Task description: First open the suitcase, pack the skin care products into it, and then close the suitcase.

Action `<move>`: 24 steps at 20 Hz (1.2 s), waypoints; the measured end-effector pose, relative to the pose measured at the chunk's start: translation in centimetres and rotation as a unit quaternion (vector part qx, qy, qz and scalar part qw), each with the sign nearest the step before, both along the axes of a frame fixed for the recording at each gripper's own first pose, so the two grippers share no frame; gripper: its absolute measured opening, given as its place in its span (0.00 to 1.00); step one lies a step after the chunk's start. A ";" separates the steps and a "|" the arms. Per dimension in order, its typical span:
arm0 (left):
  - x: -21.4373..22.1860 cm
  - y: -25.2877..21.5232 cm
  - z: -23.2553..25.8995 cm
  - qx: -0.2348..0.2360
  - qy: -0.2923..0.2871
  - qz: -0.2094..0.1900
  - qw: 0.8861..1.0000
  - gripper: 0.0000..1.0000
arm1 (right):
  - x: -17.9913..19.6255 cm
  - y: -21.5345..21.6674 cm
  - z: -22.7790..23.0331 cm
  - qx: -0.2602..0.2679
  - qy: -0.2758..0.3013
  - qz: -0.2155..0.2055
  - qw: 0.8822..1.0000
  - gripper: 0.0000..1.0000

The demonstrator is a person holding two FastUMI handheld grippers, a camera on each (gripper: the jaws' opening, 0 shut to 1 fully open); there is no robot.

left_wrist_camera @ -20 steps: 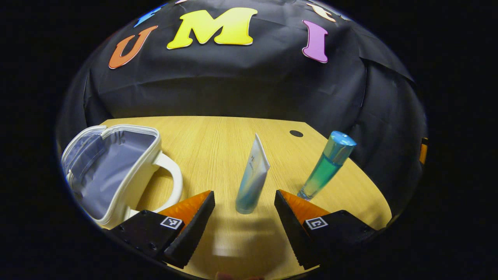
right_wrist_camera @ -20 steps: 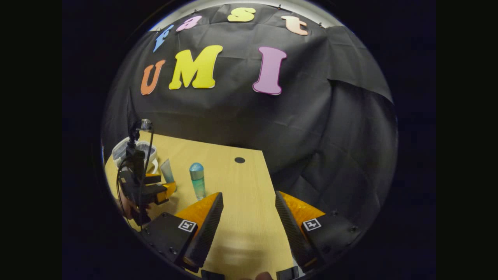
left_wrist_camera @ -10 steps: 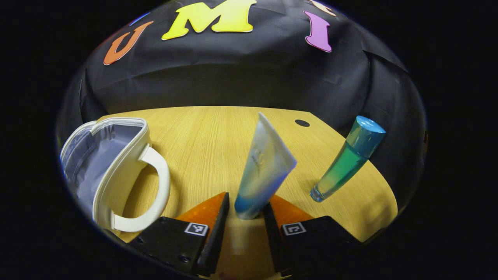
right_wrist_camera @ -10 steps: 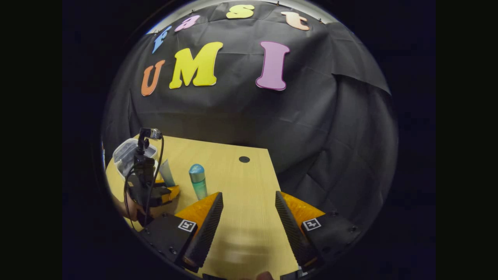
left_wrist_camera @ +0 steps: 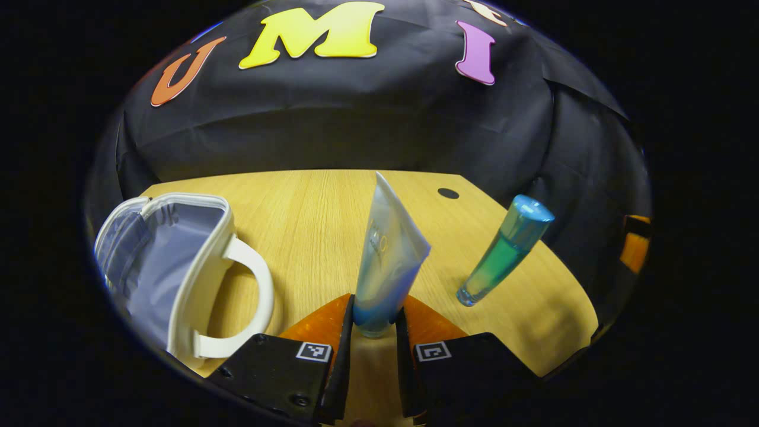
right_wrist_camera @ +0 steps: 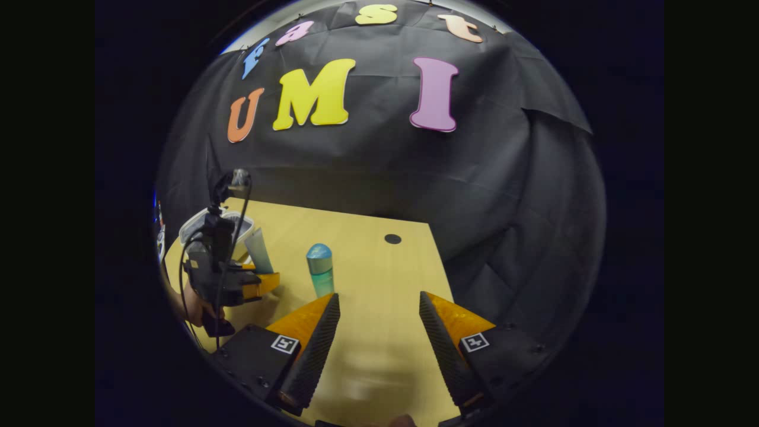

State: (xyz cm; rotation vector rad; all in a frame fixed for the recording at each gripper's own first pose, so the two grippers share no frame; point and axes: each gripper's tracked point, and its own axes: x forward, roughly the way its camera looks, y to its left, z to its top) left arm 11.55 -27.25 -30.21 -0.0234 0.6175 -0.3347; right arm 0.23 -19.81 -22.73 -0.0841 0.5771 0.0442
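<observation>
Left gripper point(left_wrist_camera: 373, 332): both fingers clamped on the one tube's point(left_wrist_camera: 388, 261) cap end, above the table point(left_wrist_camera: 308, 207).
Right gripper point(right_wrist_camera: 379, 332): fingers wide apart, holding nothing.
Bottles: one point(left_wrist_camera: 504, 258), upright.
Suitcase point(left_wrist_camera: 166, 261): one, open, left of tube.

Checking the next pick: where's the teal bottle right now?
In the left gripper view the teal bottle stands on the table, right of the tube clamped in the left gripper, near the table's right edge.

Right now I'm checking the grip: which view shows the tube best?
The left gripper view: the tube stands large and upright, its cap end pinched in the left gripper. The right gripper view shows it small and far off, partly hidden.
</observation>
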 end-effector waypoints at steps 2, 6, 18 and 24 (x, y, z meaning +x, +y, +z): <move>-1.0 0.7 2.1 -0.011 -0.003 0.006 1.000 0.44 | 0.7 1.9 -1.2 0.013 0.003 0.022 1.000 0.81; -3.8 4.2 6.0 -0.017 -0.004 0.036 0.999 0.37 | 3.9 5.8 -4.0 0.044 0.007 0.047 0.998 0.81; -8.3 17.9 9.8 0.016 0.012 0.144 0.989 0.36 | 10.9 8.7 -11.6 0.097 0.075 0.008 0.992 0.55; -7.1 23.2 9.5 0.024 0.031 0.144 0.989 0.36 | 12.2 8.2 -12.4 0.096 0.085 -0.031 0.991 0.44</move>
